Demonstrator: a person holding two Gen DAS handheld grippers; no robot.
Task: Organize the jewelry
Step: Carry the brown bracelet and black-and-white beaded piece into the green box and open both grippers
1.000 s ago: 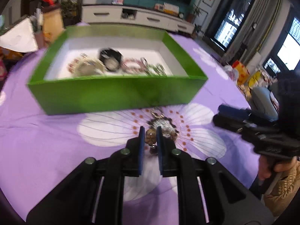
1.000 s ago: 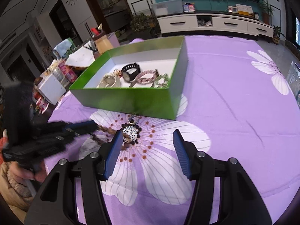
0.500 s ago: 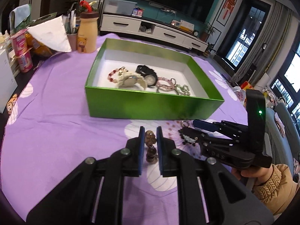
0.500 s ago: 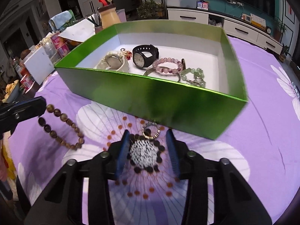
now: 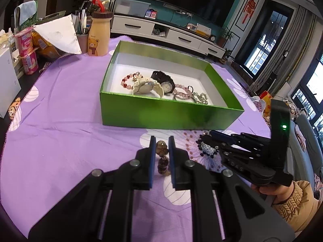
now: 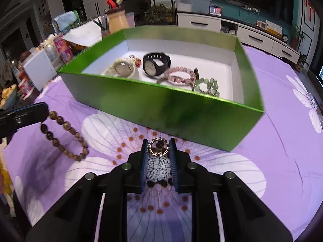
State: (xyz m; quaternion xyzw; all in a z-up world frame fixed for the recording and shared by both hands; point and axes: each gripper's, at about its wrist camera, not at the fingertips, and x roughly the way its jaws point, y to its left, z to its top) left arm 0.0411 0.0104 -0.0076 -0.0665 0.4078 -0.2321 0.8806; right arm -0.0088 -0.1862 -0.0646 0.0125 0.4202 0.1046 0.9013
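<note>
A green box [image 5: 161, 115] [image 6: 161, 109] on the purple flowered cloth holds a white watch [image 5: 145, 86], a black watch [image 6: 153, 64], pink bead bracelets [image 6: 178, 74] and a green bead bracelet [image 6: 208, 84]. My left gripper [image 5: 160, 141] [image 6: 24, 115] is shut on a brown bead bracelet [image 5: 162, 150] [image 6: 64, 135], which hangs down toward the cloth in front of the box. My right gripper [image 6: 158, 147] [image 5: 203, 141] is low on the cloth by the box's front wall. Its jaws are closing on a black-and-white speckled ornament with a gold ring [image 6: 158, 165] [image 5: 208, 150], and the pads touch its sides.
At the far left of the table stand a bear-print bottle [image 5: 99, 38], pink cups [image 5: 28, 56], a white carton [image 5: 6, 84] and loose paper [image 5: 60, 36]. A sleeve and hand [image 5: 290, 197] hold the right gripper. A TV cabinet [image 5: 171, 32] lies beyond the table.
The right gripper came in over the speckled ornament and narrowed its jaws onto it. The left gripper drew back from the box with the brown bracelet still in it.
</note>
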